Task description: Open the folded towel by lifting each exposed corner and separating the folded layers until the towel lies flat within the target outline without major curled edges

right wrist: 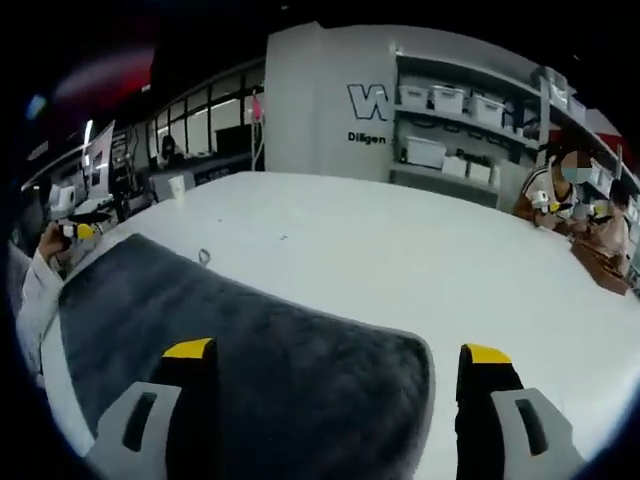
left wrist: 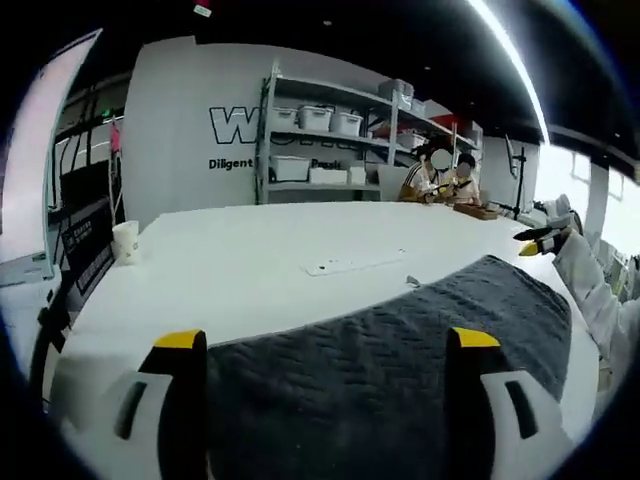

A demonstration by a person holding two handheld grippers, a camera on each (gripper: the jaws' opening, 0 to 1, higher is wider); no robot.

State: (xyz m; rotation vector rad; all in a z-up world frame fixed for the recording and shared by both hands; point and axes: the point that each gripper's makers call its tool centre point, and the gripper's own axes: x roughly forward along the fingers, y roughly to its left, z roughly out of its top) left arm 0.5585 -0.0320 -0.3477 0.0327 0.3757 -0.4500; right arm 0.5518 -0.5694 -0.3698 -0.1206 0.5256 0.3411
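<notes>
On the white table [left wrist: 250, 260], both grippers [left wrist: 325, 345] [right wrist: 335, 355] hover released over the grey towel [left wrist: 400, 350]; next, grasp a corner at six o'clock.

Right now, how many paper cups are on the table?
1: a white paper cup near the table's far left edge in the left gripper view. Others may be hidden.

Left gripper [left wrist: 327, 345], right gripper [right wrist: 340, 355]: black, yellow-tipped (white bases); white sleeve [left wrist: 590, 285].

Your left gripper [left wrist: 328, 345] stands wide open over the dark grey towel [left wrist: 400, 350], which spreads between its jaws on the white table [left wrist: 250, 265].
</notes>
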